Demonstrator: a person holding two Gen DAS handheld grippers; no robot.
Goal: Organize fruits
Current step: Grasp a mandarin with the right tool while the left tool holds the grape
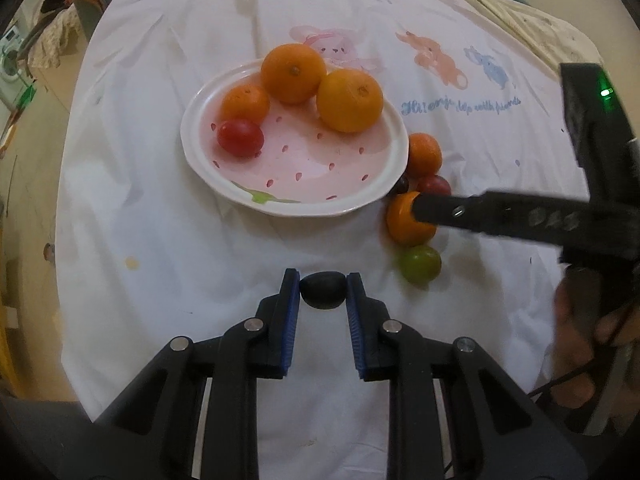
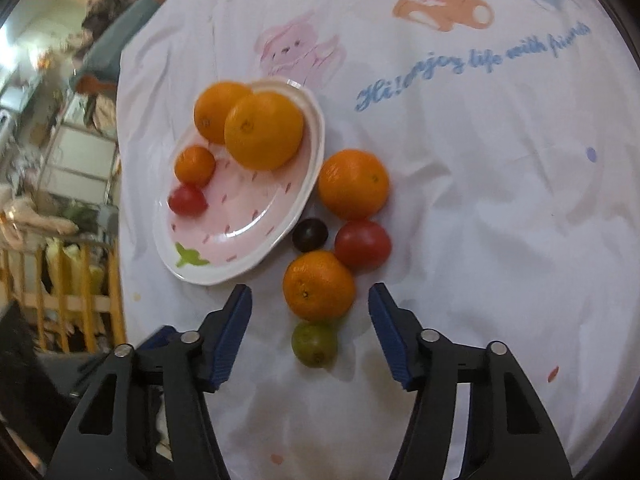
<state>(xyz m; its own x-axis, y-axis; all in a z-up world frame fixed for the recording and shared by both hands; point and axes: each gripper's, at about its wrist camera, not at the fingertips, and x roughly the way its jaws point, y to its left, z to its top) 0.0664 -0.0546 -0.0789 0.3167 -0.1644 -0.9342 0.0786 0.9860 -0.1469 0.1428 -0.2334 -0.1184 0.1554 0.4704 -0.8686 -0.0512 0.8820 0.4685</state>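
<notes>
held fruit: small dark round fruit point(image 1: 322, 291) was pinched between the blue pads of the left gripper point(image 1: 323, 294), lifted above the cloth, near side of the plate
left gripper: jaws narrow, clamped on the dark fruit, both pads touching its sides
right gripper: right gripper point(image 2: 310, 306) had jaws partly apart, straddling a small orange point(image 2: 319, 285) on the cloth; pads point(image 2: 234, 330) not touching it, gaps on both sides
right gripper, other view: from the left wrist view its finger point(image 1: 480, 210) lay across that small orange point(image 1: 402, 220); a hand point(image 1: 576, 344) held the handle at the right edge
plate: pink plate point(image 1: 288, 176) with white rim and seed print, on the cloth left of the loose fruit
on plate: two large oranges point(image 1: 293, 73) point(image 1: 350, 100) at the far side touching, a smaller orange point(image 1: 245, 104) and a red tomato point(image 1: 240, 137) just beside it at the left
loose fruit: beside the plate's right rim, a medium orange point(image 2: 353, 184), a red tomato point(image 2: 363, 244), a dark fruit point(image 2: 309, 235) near the rim, the small orange, and a green tomato point(image 2: 314, 344) nearest the camera, touching the small orange
cloth: white cloth point(image 2: 500, 240) with cartoon animal prints and blue script
background: blurred room clutter, wooden rail at the left
</notes>
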